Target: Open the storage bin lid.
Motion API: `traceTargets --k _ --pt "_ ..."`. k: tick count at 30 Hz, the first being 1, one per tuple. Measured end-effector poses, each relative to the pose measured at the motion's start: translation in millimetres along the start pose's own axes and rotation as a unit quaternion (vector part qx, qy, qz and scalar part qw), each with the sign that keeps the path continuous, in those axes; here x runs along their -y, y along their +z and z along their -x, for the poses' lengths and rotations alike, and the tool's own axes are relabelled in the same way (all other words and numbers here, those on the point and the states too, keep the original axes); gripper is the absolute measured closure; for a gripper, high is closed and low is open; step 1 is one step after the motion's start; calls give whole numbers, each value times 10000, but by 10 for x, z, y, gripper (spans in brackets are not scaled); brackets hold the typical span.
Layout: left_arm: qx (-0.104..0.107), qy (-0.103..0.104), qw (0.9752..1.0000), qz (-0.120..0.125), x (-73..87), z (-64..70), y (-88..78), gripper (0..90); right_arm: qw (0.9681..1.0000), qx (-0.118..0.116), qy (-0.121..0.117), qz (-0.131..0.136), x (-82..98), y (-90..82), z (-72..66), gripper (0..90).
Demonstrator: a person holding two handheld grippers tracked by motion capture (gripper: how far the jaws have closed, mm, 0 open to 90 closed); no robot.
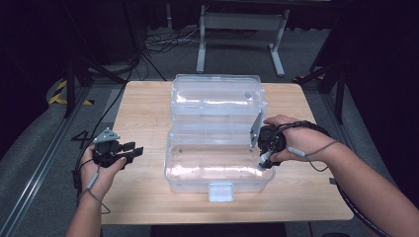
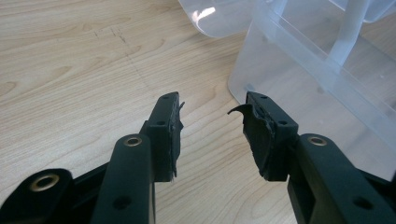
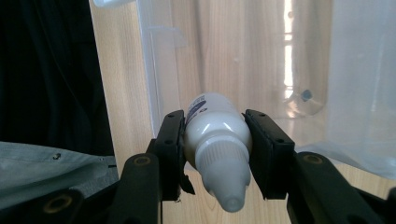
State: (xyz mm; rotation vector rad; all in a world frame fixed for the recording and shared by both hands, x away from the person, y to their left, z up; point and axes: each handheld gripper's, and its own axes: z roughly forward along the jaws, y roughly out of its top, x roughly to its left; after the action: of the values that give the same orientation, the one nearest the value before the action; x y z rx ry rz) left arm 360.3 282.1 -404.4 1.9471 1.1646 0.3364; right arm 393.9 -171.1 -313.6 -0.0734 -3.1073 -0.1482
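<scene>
A clear plastic storage box (image 1: 217, 183) stands open in the middle of the wooden table (image 1: 148, 98), its lid (image 1: 217, 96) tipped back. My right gripper (image 1: 266, 159) hovers at the box's right end, shut on a small white squeeze bottle (image 3: 217, 140) with a ribbed nozzle cap that points back toward the camera. In the right gripper view the jaws (image 3: 214, 119) press on both sides of the bottle above the box's inside. My left gripper (image 1: 137, 148) rests low over the table to the left of the box, open with nothing between its fingers (image 2: 212, 109).
The box's near corner (image 2: 299, 79) lies just ahead and to the right of the left jaws. A white latch (image 1: 221, 191) sticks out from the box's front wall. Bare tabletop (image 2: 70, 70) runs left of the box. Dark floor, cables and stand legs surround the table.
</scene>
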Motion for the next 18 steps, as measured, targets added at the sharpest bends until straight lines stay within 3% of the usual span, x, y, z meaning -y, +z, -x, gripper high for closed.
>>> traceTargets --k 18 --pt "18 -16 10000 -26 3 4 15 572 9995 -162 8 -281 -27 502 48 601"
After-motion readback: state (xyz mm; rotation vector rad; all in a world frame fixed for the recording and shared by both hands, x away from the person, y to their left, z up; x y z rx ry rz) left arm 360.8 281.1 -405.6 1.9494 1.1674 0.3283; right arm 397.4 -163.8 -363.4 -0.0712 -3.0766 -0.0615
